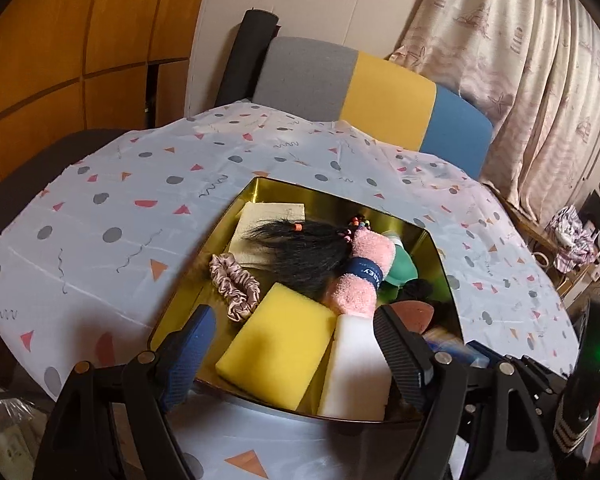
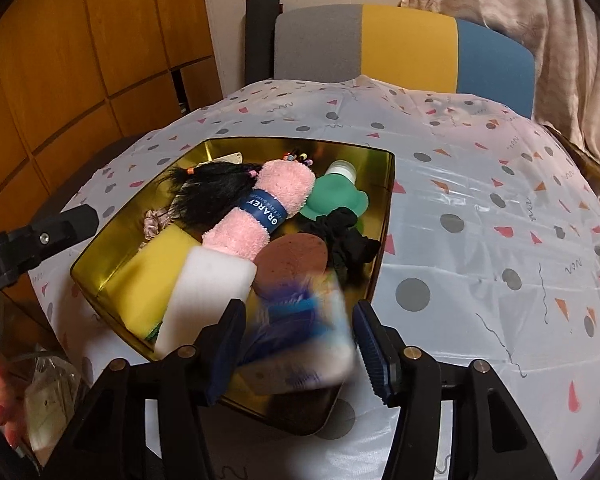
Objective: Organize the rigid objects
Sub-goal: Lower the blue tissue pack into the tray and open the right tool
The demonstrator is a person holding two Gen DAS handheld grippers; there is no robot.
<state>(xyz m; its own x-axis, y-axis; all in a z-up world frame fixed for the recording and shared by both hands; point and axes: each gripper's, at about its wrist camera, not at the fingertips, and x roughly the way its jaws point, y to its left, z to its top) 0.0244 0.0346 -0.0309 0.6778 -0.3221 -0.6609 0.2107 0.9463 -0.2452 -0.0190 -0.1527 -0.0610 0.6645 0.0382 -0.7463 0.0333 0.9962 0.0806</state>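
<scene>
- Wooden cabinet panels [image 1: 60, 60] and a pale patterned curtain [image 1: 520, 40] stand behind a surface draped in a white cloth [image 1: 100, 240] printed with grey dots and pink and orange triangles.
- At the far side, a chair back [image 2: 404, 48] in grey, yellow and blue stripes rises just past the cloth.
- On the cloth sits a gold tin tray [image 2: 384, 240], crowded with things.
- Inside it, a pink towel roll [image 2: 260, 212] with a navy band lies diagonally across the middle, and a tuft of black hair [image 1: 300, 248] with small coloured bands lies against it.
- A yellow sponge [image 1: 276, 344] and a white foam block [image 1: 356, 364] lie side by side at the near edge of the tray; a pink scrunchie [image 1: 236, 284] lies just beside the sponge.
- A green silicone piece [image 2: 336, 196], a black scrunchie [image 2: 348, 236] and a brown oval pad [image 2: 292, 256] fill the right part of the tray.
- The left gripper [image 1: 296, 356] hovers over the near edge with its jaws wide apart and nothing between the pads.
- The right gripper [image 2: 300, 348] has its jaws partly open around a blurred blue and white packet [image 2: 304, 336]; the packet sits over the tray's near corner, and the right pad stands clear of it.
- A hand [image 2: 0, 404] shows at the lower left edge of the right wrist view.
</scene>
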